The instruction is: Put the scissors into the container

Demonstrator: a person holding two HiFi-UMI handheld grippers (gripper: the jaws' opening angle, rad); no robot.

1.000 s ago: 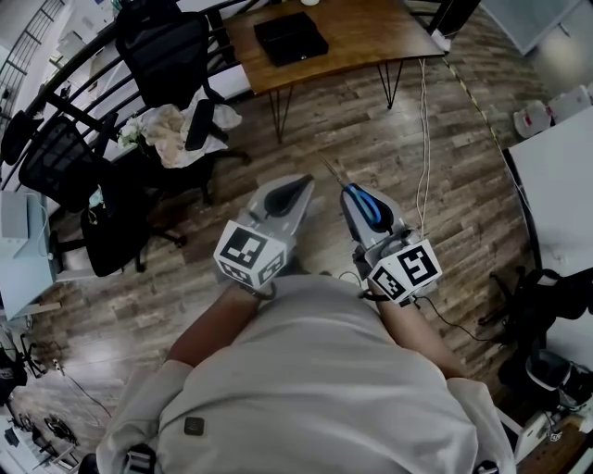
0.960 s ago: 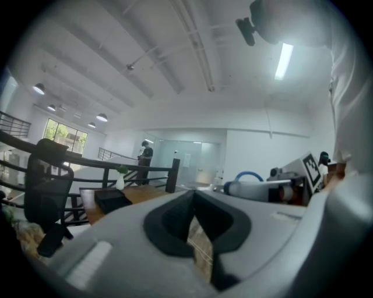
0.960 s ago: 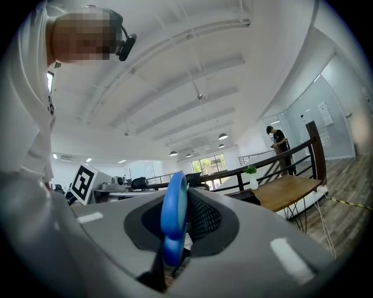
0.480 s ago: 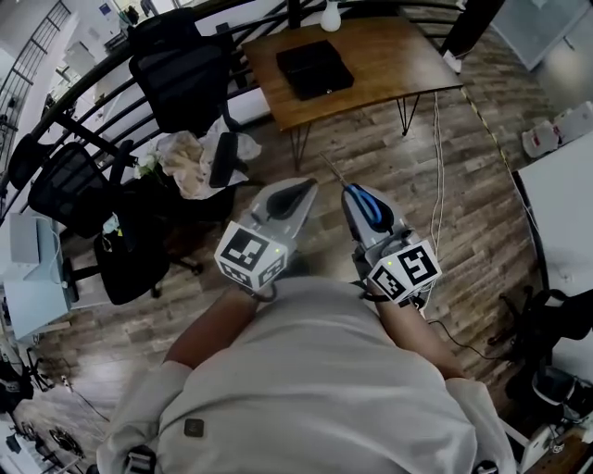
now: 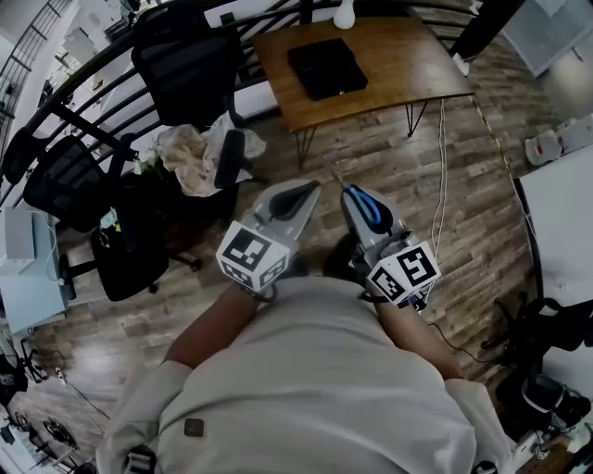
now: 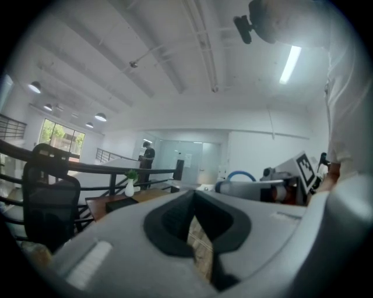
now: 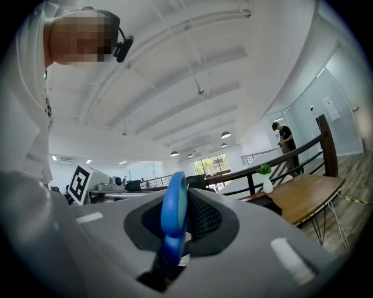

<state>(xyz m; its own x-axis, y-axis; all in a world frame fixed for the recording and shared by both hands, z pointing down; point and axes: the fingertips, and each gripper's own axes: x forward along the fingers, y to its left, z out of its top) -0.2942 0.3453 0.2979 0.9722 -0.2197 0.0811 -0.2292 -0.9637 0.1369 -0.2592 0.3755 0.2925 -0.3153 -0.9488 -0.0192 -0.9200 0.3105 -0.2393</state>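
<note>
Wooden table (image 5: 408, 56) is our landmark.

- The black box (image 5: 326, 68) lies on the tabletop toward the left side and set in from every edge. We see bare board to the right of it.
- A white vase (image 5: 344, 13) stands at the table's far edge, just beyond the box.
- The right gripper (image 5: 352, 194) is well short of the table's near edge, over the plank floor (image 5: 371, 148), and clamped on the scissors (image 5: 368, 209). The blue handle loop stands between its jaws, and the thin blades stick out past the tips toward the table.
- The left gripper (image 5: 306, 188) is just beside the right one, on the same near side of the table. Its jaws are drawn together at the tips, and we see nothing between them.
- The floor between both grippers and the table's near edge is bare. Thin metal legs (image 5: 417, 120) stand under that edge.
- Left of the table, black office chairs (image 5: 190, 60) crowd close, and a pale cloth (image 5: 190, 148) is heaped by one.
- A white cable (image 5: 443, 157) drops at the table's right corner.
- Farther right of the table we see the edge of a white surface (image 5: 565, 213).
</note>
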